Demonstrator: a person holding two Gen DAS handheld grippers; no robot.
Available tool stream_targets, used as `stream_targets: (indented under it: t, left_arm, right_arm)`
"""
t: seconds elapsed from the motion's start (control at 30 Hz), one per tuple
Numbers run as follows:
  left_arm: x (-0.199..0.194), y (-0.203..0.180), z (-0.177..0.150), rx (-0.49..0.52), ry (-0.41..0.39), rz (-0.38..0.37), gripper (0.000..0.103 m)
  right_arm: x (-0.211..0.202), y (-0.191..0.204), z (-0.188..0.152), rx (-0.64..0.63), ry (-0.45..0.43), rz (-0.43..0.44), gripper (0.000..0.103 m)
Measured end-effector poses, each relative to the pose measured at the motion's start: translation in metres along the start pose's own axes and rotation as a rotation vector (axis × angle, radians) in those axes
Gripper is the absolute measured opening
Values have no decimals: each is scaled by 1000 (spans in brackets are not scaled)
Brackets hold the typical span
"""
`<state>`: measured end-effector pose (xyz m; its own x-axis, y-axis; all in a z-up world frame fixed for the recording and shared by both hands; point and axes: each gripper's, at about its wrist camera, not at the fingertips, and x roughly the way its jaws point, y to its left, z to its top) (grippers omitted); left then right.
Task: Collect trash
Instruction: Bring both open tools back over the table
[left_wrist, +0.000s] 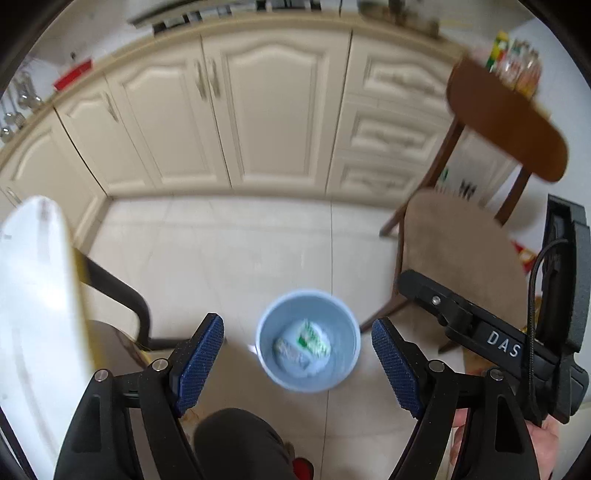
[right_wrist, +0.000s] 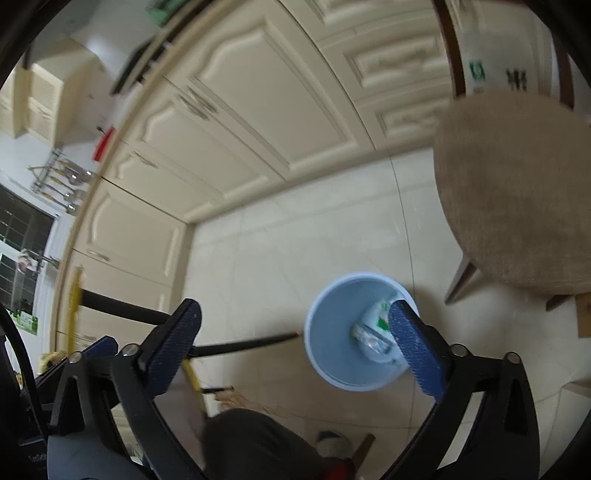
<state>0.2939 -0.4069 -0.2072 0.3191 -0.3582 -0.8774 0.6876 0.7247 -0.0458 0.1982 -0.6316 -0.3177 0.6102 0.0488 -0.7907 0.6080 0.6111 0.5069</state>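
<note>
While both views show the bin (left_wrist: 308, 341), only the left shows a chair back (left_wrist: 506, 122).

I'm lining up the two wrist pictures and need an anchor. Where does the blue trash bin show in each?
Left wrist: blue trash bin at bottom centre, on the floor between the open tongs.
Right wrist: bin lower right of centre, partly behind the right-hand blue pad.
Shared landmark: the beige-cushioned chair beside the bin.
</note>
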Motion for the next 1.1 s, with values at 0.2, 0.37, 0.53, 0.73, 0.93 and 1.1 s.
stream_targets:
  t: [0.2, 0.37, 0.53, 0.73, 0.93, 1.1]
  left_arm:
    - [-98, 42, -42, -24, -180, 27, 84]
    - [-170, 89, -95, -92, -324, 93, 85]
    - [-237, 133, -165, -170, -446, 196, 90]
    - [-304, 168, -261, -307, -557, 322, 96]
    - [-351, 179, -351, -413, -610, 431, 97]
    - [-373, 176, -395, -503, -633, 522, 101]
  right_arm:
    - [-62, 79, -9, -106, -111, 13, 103]
    - [-102, 163, -29, -241, -182, 12, 103]
    - [-129, 246, -61, -390, -248, 25, 103]
    - [-151, 338, -111, -571, -307, 60, 103]
    - [-159, 414, -163, -723, -341, 85, 103]
    - [-161, 461, -201, -821, -353, 108, 103]
